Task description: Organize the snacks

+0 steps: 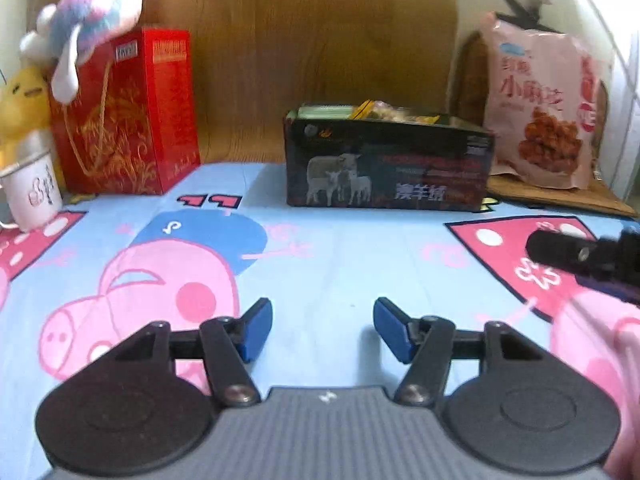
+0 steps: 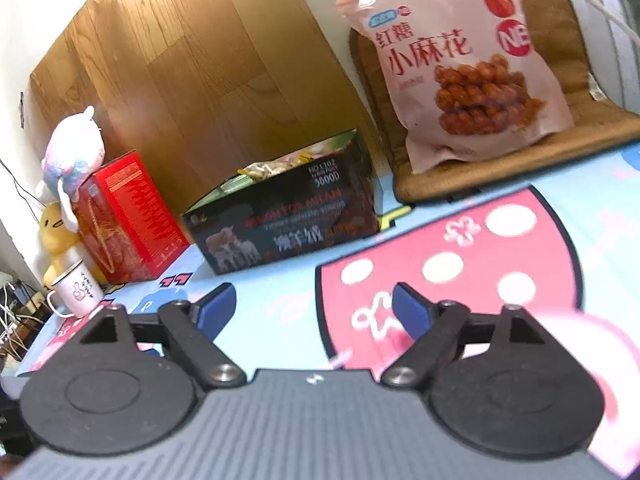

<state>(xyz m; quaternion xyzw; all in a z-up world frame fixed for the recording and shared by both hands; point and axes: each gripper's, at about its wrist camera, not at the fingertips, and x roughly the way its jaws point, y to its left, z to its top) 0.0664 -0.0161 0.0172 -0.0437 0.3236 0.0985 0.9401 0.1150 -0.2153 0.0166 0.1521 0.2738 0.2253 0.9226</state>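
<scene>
— Two grippers, and both had their fingers spread with nothing between them. Your left gripper point(image 1: 323, 330) hovered over the cloth point(image 1: 328, 256); your right gripper point(image 2: 314, 312) did the same, further right.

— Where did the snacks lie from you?

— Far and ahead. The box point(image 1: 388, 168) stood at the far edge of the cloth, against the wood panel point(image 1: 320, 40), slightly right of your left fingers. Its long axis ran left to right across your line of reach, top open, small packets showing inside. The bag point(image 2: 460, 68) leaned upright on a brown cushion point(image 2: 560, 136), far right, just beside the box.

— Which hand was nearer the bag?

— Your right, I'd judge: in its view the bag sat ahead and to the right, well apart from the fingers, while from the left it was off at the far right edge.

— How would they handle?

— The box looked like stiff printed card, flat-sided, dark. The bag was pink crinkly film, puffed and soft, likely to buckle under a pinch. The cloth was smooth cartoon-printed fabric. A red carton point(image 1: 132, 116), plush toys point(image 1: 92, 12) and a mug point(image 1: 32, 196) stood far left, out of your way.
</scene>
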